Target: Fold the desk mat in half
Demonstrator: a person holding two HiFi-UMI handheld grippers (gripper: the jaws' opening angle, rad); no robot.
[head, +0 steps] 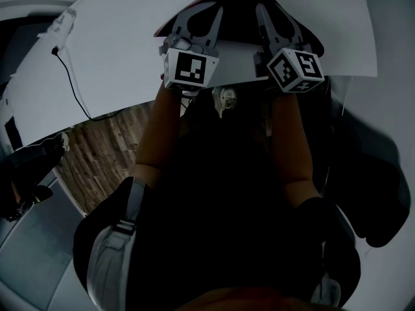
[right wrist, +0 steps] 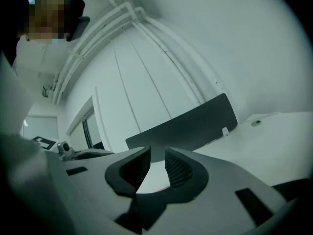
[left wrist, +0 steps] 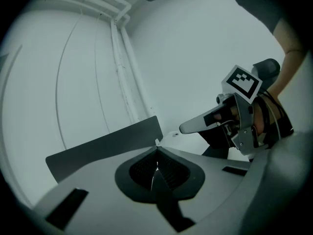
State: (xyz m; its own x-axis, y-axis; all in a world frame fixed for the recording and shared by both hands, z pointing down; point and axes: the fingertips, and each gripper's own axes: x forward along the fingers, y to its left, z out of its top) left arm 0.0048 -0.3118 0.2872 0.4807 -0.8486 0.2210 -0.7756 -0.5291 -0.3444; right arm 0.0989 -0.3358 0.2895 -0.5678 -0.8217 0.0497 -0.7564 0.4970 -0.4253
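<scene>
Over the white flat tabletop point(head: 117, 50), head view: two bare forearms point(head: 163, 128) reach forward side by side, with one black-and-white marker cube point(head: 189, 69) at the end of each.
pale grey left tongs point(left wrist: 157, 151): clenched. In the left gripper view the black ribbed pads meet, with only a hairline pale sliver between them. What the sliver is, not resolved.
pale grey right tongs point(right wrist: 157, 149): released. In the right gripper view the pads stand a narrow gap apart, with a pale surface showing through and a thin reddish line low in the gap. No pad is seen pressing on anything.
dark flat desk mat point(head: 240, 15): at the top of the head view, between and just beyond the two sets of tongs, with a reddish strip along its upper-left edge. Raised or lying flat, not resolved. Neither gripper view shows its face.
left gripper view only: the right tongs seen from the side, a person's arm behind them, something dark under the pale finger.
both gripper views, not head view: a dark grey upright partition panel point(left wrist: 102, 151) at the far end of the tabletop, with a white wall point(left wrist: 205, 48) and thin pipes point(left wrist: 122, 67) behind it.
right gripper view only: a second person in pale clothing point(right wrist: 34, 58), upper left.
head view only: a thin black cable point(head: 68, 76) on the tabletop at left, and a brown wood-plank floor point(head: 104, 154) beside it.
</scene>
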